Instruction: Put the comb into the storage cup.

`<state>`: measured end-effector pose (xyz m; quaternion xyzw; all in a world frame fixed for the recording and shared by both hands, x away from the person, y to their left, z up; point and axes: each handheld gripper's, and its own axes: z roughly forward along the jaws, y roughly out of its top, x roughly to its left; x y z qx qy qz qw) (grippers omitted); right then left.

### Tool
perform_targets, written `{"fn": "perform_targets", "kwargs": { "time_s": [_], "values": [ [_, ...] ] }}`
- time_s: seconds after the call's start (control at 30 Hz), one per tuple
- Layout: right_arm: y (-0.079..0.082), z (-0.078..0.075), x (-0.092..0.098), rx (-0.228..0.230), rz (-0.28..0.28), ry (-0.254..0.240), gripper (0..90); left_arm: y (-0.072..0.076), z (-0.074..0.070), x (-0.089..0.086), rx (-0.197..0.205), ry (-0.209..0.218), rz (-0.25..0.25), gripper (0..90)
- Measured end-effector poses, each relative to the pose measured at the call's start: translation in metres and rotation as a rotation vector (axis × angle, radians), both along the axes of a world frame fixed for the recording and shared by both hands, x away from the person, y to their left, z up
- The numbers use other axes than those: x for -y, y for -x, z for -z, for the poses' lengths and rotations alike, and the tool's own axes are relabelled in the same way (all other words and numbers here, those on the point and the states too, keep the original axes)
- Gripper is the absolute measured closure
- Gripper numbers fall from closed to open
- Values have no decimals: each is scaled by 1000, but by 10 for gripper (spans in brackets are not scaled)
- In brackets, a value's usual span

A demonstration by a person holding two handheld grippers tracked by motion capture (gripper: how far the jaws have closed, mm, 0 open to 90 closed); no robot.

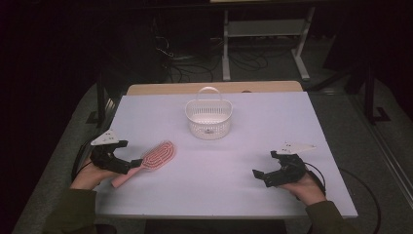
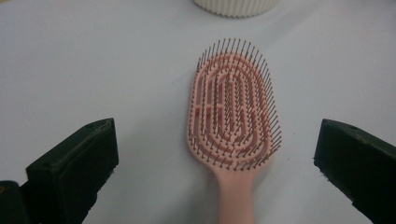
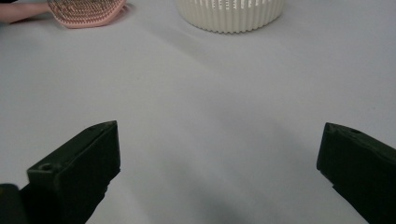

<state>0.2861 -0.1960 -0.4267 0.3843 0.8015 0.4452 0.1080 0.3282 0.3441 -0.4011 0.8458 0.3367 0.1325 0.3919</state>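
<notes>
1. While the left hand-held gripper (image 1: 127, 165) lies low on the table (image 1: 272, 122) with its jaws spread wide, the pink hairbrush (image 1: 148, 161) rests flat between them, bristles up, untouched.
2. Nearer the person than the white basket (image 1: 209, 118) and off to its right, the right hand-held gripper (image 1: 259, 176) also gapes wide, holding nothing.
3. Bare tabletop separates the hairbrush from the basket.

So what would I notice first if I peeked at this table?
Probably the pink brush, bristles up, lying at the table's left with the left gripper open over its handle. Next, the white basket with a handle at the far middle. The right gripper waits open, nothing in it.
</notes>
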Motion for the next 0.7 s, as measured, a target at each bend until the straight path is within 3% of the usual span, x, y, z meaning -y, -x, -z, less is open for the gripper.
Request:
{"fn": "perform_targets", "kwargs": {
  "time_s": [0.7],
  "values": [
    [0,-1,1,4,3,-5,0,0,7,7,-64,-102,23,1]
  ]
}}
